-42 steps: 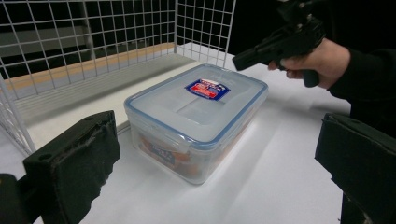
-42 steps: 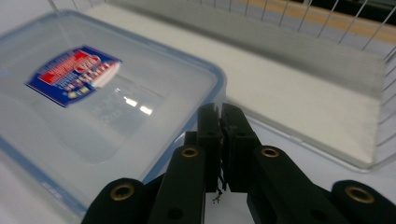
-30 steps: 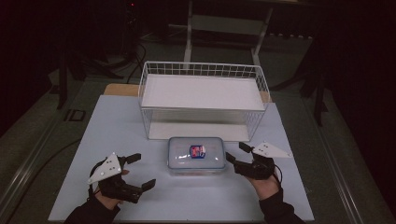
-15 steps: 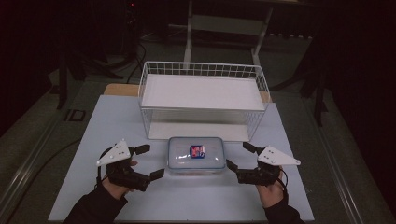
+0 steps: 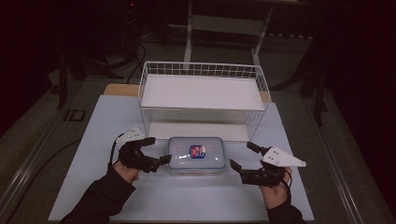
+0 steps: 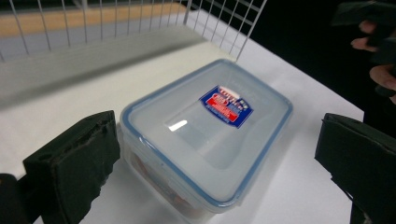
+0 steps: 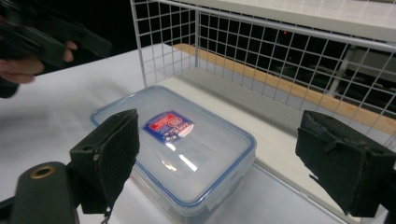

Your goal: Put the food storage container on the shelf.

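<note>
A clear lidded plastic container (image 5: 196, 155) with a red and blue label lies on the white table, just in front of the wire basket. My left gripper (image 5: 158, 150) is open at the container's left end, one jaw near its far corner and one near its front corner. My right gripper (image 5: 241, 155) is open a short way off the right end. In the left gripper view the container (image 6: 205, 140) sits between the spread fingers (image 6: 74, 163). In the right gripper view the container (image 7: 173, 140) lies ahead, between the fingers (image 7: 112, 149). Neither gripper touches it.
A white wire basket (image 5: 203, 69) with a flat white shelf stands behind the container, its front wire wall close to the container's far side. The pale table (image 5: 107, 121) has bare room left, right and in front. Dark floor and stands surround the table.
Both grippers have moved in toward the container from the front corners. The left now sits at its left end and the right has come closer to its right end. The container has not moved.
</note>
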Demonstrator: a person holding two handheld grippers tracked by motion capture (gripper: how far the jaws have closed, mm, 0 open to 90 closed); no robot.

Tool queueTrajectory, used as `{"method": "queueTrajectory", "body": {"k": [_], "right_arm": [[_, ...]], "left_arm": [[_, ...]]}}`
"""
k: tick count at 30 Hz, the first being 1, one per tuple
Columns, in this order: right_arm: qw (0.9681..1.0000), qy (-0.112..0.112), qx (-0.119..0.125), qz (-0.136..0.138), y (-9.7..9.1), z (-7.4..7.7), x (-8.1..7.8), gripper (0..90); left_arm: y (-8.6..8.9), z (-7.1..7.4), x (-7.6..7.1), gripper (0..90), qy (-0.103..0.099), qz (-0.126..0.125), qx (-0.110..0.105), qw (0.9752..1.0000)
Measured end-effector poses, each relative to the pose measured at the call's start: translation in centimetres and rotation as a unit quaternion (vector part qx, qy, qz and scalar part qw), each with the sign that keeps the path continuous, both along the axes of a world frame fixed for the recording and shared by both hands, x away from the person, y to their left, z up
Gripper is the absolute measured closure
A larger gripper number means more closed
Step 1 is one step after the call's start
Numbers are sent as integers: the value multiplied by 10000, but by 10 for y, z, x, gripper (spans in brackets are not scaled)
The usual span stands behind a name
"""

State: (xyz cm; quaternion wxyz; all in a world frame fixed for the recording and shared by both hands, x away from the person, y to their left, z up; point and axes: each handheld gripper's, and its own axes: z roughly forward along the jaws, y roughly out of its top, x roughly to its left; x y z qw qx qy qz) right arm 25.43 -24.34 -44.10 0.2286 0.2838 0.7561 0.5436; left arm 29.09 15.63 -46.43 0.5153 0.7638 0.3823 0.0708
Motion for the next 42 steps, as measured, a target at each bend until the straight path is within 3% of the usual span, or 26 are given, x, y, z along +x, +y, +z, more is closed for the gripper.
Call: {"method": "queueTrajectory", "body": {"k": [4,8,9,10,12,15,16,18,19,20,21,23,26,28,32,33,34,35,36,38,40,41,42], "right_arm": [[9999,118,-60,-31,0,-3,2,129],[9998,169,-107,-14,2,-6,3,115],[9997,183,-131,-1,3,-7,3,110],[9996,220,-158,-25,4,-8,3,103],[9995,187,-194,-182,6,-10,3,102],[9995,185,-219,-112,8,-12,2,98],[9994,165,-243,-160,9,-12,2,98],[9995,171,-242,-132,10,-13,2,98],[9994,190,-270,-117,11,-13,2,98],[9994,158,-278,-121,12,-13,2,98],[9994,183,-283,-98,12,-13,1,98],[9993,170,-319,-102,13,-14,1,98],[9992,225,-314,-76,13,-15,2,98],[9992,250,-307,-88,13,-16,2,98],[9991,271,-312,-60,13,-16,2,98],[9991,264,-316,-65,13,-16,2,98],[9991,261,-317,-75,13,-16,2,98],[9991,269,-314,-62,13,-16,2,98],[9991,269,-314,-62,13,-16,2,98],[9991,274,-322,-61,13,-16,3,98],[9991,270,-314,-68,13,-16,3,98],[9991,283,-318,-72,13,-16,3,99],[9991,280,-315,-88,13,-16,3,99]], "left_arm": [[-5,-6,11,0,313,-11,-10,9995],[-7,-13,22,0,726,46,-240,9971],[-7,-13,22,0,726,46,-240,9971],[-7,-18,27,0,899,89,-339,9953],[-7,-21,32,0,1070,168,-338,9935],[-6,-27,38,0,1392,125,-469,9891],[-6,-27,38,0,1392,125,-469,9891],[-6,-32,42,0,1677,123,-542,9843],[-6,-32,42,0,1677,123,-542,9843],[-6,-38,47,0,2013,139,-574,9778],[-6,-38,47,22,2013,139,-574,9778],[-4,-45,49,34,2236,212,-630,9724],[-2,-49,51,98,2392,215,-731,9680],[-1,-50,52,153,2412,239,-744,9673],[3,-55,54,258,2599,203,-908,9611],[3,-55,54,270,2599,203,-908,9611],[4,-56,54,287,2646,237,-937,9595],[5,-59,55,312,2727,210,-1037,9562],[5,-59,55,320,2727,210,-1037,9562],[7,-63,58,349,2872,174,-1155,9507],[7,-64,58,379,2894,188,-1166,9499],[8,-66,59,399,2949,128,-1277,9469],[8,-66,59,431,2949,128,-1277,9469]]}}
